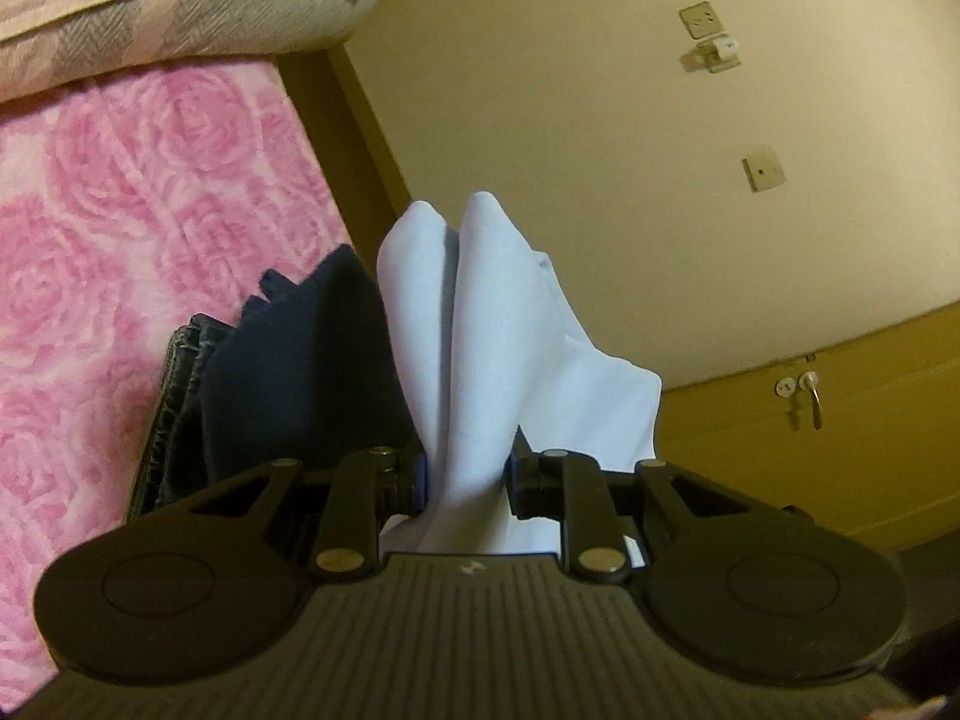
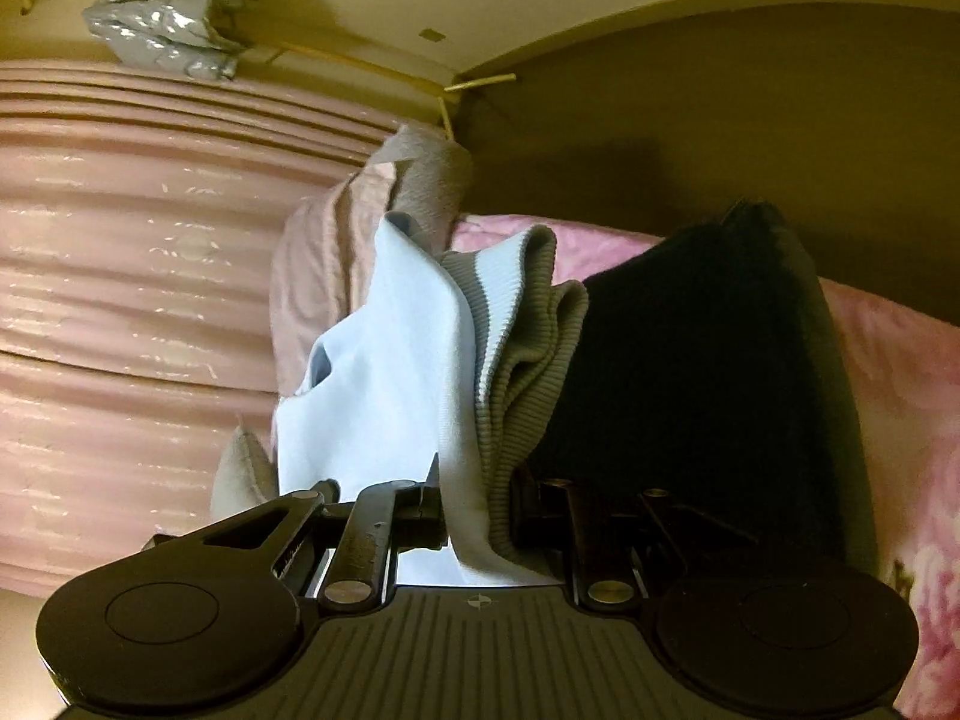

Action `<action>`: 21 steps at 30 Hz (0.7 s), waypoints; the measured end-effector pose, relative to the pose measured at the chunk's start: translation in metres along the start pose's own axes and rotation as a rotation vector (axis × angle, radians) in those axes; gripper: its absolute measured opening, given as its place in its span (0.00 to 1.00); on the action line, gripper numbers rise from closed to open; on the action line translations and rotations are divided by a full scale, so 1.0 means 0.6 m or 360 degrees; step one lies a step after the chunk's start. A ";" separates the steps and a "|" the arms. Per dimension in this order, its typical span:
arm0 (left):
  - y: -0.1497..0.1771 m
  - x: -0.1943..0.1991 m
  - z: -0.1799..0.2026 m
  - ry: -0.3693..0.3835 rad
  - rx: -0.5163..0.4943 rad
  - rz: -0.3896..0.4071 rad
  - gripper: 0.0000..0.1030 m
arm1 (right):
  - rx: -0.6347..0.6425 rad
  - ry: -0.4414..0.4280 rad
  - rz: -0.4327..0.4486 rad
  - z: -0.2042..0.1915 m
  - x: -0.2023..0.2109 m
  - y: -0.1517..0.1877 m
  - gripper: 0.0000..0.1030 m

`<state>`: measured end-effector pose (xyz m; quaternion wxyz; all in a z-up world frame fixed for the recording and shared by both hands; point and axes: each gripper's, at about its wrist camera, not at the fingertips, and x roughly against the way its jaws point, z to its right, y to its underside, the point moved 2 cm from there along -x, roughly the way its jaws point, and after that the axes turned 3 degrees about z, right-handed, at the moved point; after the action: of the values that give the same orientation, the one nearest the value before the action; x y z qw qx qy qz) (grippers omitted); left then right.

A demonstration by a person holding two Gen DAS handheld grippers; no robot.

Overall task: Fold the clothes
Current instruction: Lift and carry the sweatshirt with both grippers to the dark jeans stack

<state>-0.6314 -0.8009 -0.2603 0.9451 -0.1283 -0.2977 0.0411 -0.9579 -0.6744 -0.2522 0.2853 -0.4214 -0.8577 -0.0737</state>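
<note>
- Bed [image 1: 90,210], pink rose-print cover: landmark for all below. It fills the left of the left wrist view and shows at the right edge of the right wrist view; a folded beige/pink blanket stack [image 1: 168,6] sits at its far end.
- Dark navy garment [image 2: 708,372]: lies on the bed just beside the held cloth, w/ a denim piece [image 1: 174,396] at its bed-side edge. Prob. parked there so it stays out of the way of the fold; whether it is folded or waiting cannot be told.
- Light-blue garment [image 1: 480,330]: the task's thing. Held up off the bed, above its near edge, between both grippers. A grey ribbed band [image 2: 522,348] (hem or cuff, cannot tell which) bunches at the right-hand grip.
- Orientation: long axis seems to run gripper to gripper, i.e. roughly along the bed edge; loose cloth stands away from each gripper in soft vertical folds, free end pointing fwd along the fingers.
- Left gripper [image 1: 467,474]: nearly closed, jaws pinching a thick fold of blue cloth.
- Right gripper [image 2: 480,510]: likewise clamped, on blue cloth plus the ribbed band.
- Reason for the two-point hold (judgement): two edges pinched so the garment can be spread, or doubled over and laid down. The scene fits either.
</note>
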 end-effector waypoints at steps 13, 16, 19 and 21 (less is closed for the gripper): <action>-0.028 -0.059 -0.055 -0.0144 -0.0040 -0.0008 0.24 | 0.0100 0.0325 0.0031 0.062 -0.049 -0.022 0.54; -0.022 -0.040 -0.048 -0.0171 -0.0089 0.0016 0.28 | 0.0206 0.0439 0.0155 0.054 -0.017 -0.003 0.58; 0.003 -0.003 -0.039 -0.0225 -0.0111 0.0075 0.28 | 0.0313 0.0552 0.0282 0.045 0.016 0.016 0.58; 0.020 0.022 -0.032 -0.0260 -0.0126 0.0114 0.30 | 0.0360 0.0616 0.0362 0.040 0.038 0.031 0.58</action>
<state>-0.6094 -0.7914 -0.2717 0.9098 -0.1722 -0.3704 0.0736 -0.9649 -0.6381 -0.2616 0.4960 -0.4586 -0.7369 -0.0240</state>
